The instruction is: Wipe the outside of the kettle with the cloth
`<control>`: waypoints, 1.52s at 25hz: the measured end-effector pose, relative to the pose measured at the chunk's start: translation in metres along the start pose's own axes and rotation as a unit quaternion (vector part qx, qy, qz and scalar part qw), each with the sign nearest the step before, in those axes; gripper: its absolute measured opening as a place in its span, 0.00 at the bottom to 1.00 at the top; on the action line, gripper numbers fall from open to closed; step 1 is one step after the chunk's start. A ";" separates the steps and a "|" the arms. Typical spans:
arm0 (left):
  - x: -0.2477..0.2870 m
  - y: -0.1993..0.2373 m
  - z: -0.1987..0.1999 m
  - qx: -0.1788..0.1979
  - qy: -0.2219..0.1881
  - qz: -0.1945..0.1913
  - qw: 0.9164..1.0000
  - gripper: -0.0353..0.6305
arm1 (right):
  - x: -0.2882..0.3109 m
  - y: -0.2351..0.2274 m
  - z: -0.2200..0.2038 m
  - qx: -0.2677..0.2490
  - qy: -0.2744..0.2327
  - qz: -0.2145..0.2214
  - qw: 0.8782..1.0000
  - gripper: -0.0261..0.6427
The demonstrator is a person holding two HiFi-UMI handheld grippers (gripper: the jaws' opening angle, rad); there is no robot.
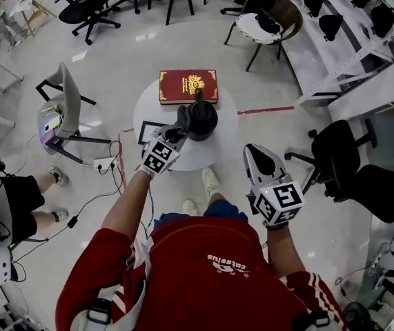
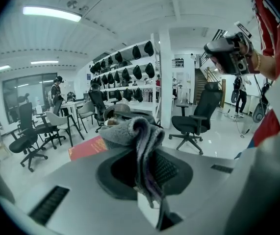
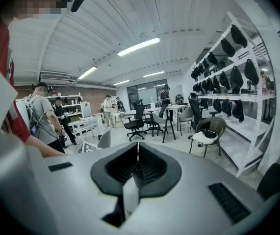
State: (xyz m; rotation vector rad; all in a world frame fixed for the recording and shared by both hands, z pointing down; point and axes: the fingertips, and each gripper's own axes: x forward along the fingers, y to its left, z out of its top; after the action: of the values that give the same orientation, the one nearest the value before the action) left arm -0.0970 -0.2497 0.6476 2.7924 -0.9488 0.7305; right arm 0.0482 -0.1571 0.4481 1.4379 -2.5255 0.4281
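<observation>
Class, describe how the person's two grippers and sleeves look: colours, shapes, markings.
The left gripper and right gripper are pale grey moulded shells with black ribbing inside the jaws. Each carries a white cube printed with black square markers. The person wears a red short-sleeved shirt with white sleeve stripes and white lettering.

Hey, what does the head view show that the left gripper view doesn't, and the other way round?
Only the head view shows the round white table and the dark kettle in full. Only the left gripper view shows plainly that the left gripper is shut on the grey cloth. Both show the red book and the right gripper, held away from the table.
</observation>
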 end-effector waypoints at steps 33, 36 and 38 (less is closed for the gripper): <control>0.043 -0.072 0.011 -0.044 0.029 0.058 0.997 0.13 | -0.031 -0.067 -0.010 -0.019 0.019 0.087 0.996 0.07; 0.047 -0.078 0.012 -0.040 0.028 0.050 0.998 0.13 | -0.034 -0.070 -0.014 -0.017 0.022 0.083 0.996 0.07; 0.050 -0.082 0.013 -0.038 0.028 0.046 0.998 0.13 | -0.037 -0.070 -0.016 -0.017 0.023 0.082 0.996 0.07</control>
State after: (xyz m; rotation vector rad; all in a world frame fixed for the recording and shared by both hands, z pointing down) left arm -0.0086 -0.2147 0.6644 2.6642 -1.0762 0.7615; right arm 0.1278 -0.1556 0.4615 1.2009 -2.6104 0.4372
